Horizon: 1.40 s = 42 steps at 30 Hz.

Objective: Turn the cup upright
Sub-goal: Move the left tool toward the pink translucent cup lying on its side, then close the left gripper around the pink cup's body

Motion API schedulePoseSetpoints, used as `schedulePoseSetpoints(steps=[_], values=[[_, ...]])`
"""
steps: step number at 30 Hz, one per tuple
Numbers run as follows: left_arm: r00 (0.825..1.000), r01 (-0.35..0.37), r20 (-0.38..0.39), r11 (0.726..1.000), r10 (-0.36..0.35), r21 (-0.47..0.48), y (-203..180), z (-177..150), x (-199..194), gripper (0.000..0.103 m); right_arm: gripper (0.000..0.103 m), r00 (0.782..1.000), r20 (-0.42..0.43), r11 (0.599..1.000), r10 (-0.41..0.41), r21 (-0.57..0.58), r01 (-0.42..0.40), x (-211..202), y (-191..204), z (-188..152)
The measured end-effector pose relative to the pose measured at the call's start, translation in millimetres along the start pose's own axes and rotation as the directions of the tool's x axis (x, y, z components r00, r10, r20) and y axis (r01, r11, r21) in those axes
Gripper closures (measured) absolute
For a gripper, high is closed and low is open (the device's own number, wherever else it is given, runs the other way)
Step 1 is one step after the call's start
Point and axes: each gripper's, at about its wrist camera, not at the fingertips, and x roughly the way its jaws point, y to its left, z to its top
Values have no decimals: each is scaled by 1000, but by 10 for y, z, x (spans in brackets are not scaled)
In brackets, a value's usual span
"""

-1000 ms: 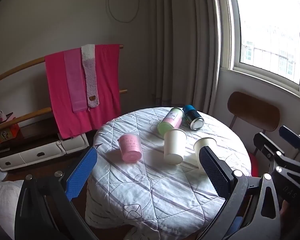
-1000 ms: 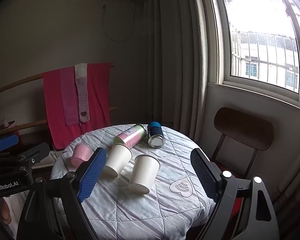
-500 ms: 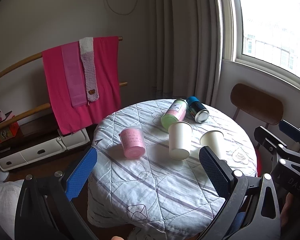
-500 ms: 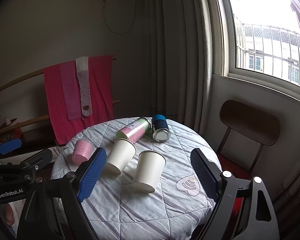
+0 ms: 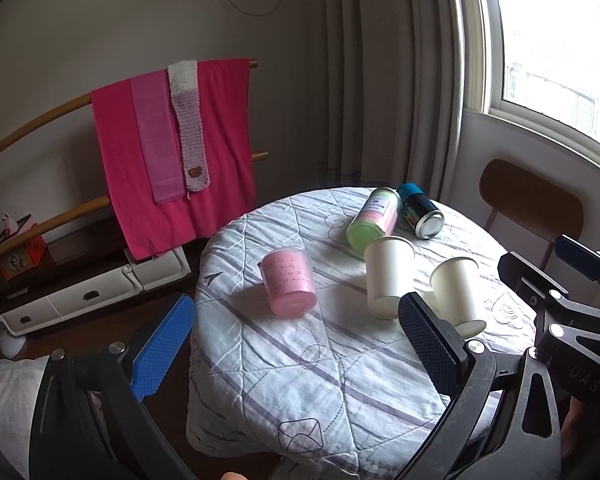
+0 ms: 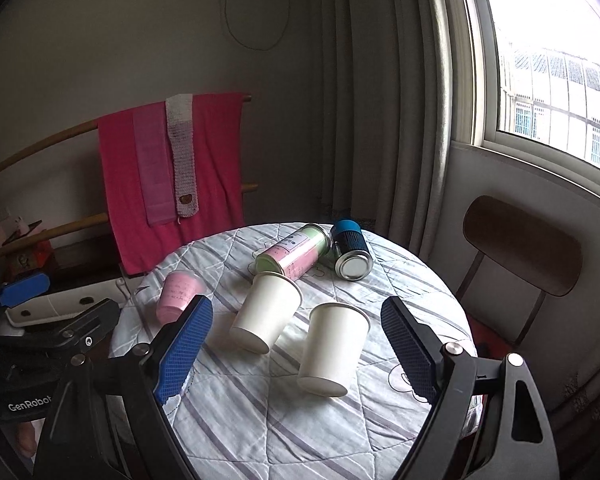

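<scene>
Closest to the lens, the right tool [image 6: 296, 348] has its blue pads spread wide with nothing between them, lined up on the nearer white cup [image 6: 332, 350] at lower centre of the frame. My guess is that's the one to flip. The left tool [image 5: 296, 344] is gaping too, holding nothing, over the desk [image 5: 320, 392] edge. Both white cups and the pink cup [image 5: 289, 282] look tipped over, bases toward the cameras. Further back, two cans [image 6: 320, 250] lie on their sides.
</scene>
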Motion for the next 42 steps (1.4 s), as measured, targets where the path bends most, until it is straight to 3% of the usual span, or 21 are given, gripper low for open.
schedulePoseSetpoints(steps=[18,24,33,42], values=[[987,-35,-155,999,31,-22,229,135,675,0,15,994,-98,998,41,-45,-45,458,253,-22],[981,-20,-191,999,15,-29,305,201,973,0,15,992,-128,998,11,-53,-18,725,327,29],[951,17,-308,1000,-16,0,291,284,1588,0,15,974,-228,997,1,-74,-19,1102,410,66],[930,36,-364,999,-41,-19,252,344,2039,3,15,968,-249,998,21,-58,-36,1258,368,81]])
